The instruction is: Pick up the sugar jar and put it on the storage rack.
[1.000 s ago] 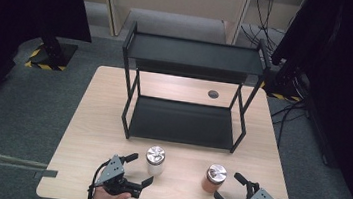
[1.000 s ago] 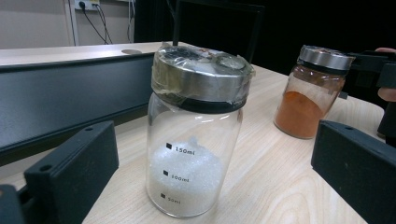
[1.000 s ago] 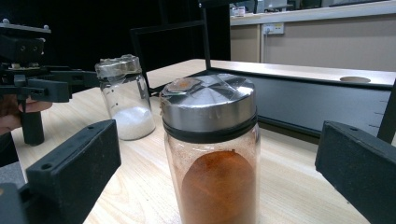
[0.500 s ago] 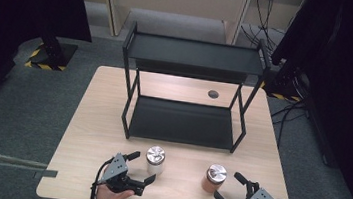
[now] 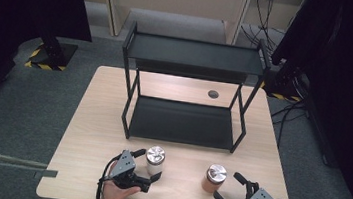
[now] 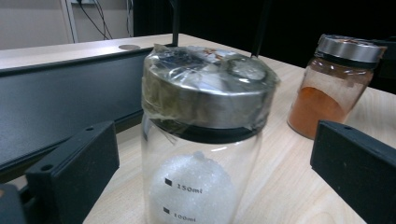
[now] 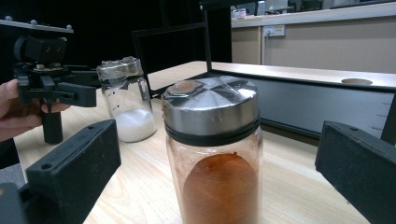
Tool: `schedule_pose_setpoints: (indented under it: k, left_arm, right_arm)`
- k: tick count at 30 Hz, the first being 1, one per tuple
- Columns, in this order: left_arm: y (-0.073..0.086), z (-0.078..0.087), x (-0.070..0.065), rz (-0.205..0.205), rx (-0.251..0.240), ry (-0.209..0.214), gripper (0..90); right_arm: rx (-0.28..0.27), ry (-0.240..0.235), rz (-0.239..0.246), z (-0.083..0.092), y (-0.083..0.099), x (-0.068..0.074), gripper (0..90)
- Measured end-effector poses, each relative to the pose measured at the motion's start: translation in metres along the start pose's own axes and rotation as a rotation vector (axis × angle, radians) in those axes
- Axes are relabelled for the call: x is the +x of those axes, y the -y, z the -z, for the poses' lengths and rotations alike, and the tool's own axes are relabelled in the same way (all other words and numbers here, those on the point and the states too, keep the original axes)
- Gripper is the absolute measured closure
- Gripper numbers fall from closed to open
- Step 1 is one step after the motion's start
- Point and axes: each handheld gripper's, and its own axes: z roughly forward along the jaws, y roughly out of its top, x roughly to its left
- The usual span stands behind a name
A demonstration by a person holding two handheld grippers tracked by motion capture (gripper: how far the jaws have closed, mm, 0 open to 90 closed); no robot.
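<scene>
Both jars (image 5: 154, 160) upright, lids (image 6: 208, 88) up

A two-tier rack (image 5: 188, 93) stands at the middle of the table (image 5: 91, 120), toward its far side. Before the rack, near the table's front edge, two jars stand apart: the left jar (image 5: 154, 160) between the left gripper's (image 5: 147, 166) jaws, the right jar (image 5: 214, 178) between the right gripper's (image 5: 231, 188).
</scene>
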Motion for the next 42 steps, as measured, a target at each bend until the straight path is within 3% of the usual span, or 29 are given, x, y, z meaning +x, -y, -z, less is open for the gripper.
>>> schedule_pose_setpoints:
  k: [13, 30, 42]
  left_arm:
    - [-0.006, -0.013, 0.005, -0.008, 0.020, -0.002, 4.7]
    - [-0.009, -0.017, 0.005, -0.008, 0.042, 0.000, 13.1]
    - [-0.013, -0.021, 0.000, -0.019, 0.065, -0.021, 29.2]
  right_arm:
    - [0.002, -0.003, -0.003, 0.000, 0.000, 0.000, 0.3]
    - [0.000, -0.006, -0.003, 0.000, 0.000, 0.000, 0.3]
    - [-0.003, -0.007, -0.005, 0.000, 0.000, 0.000, 0.4]
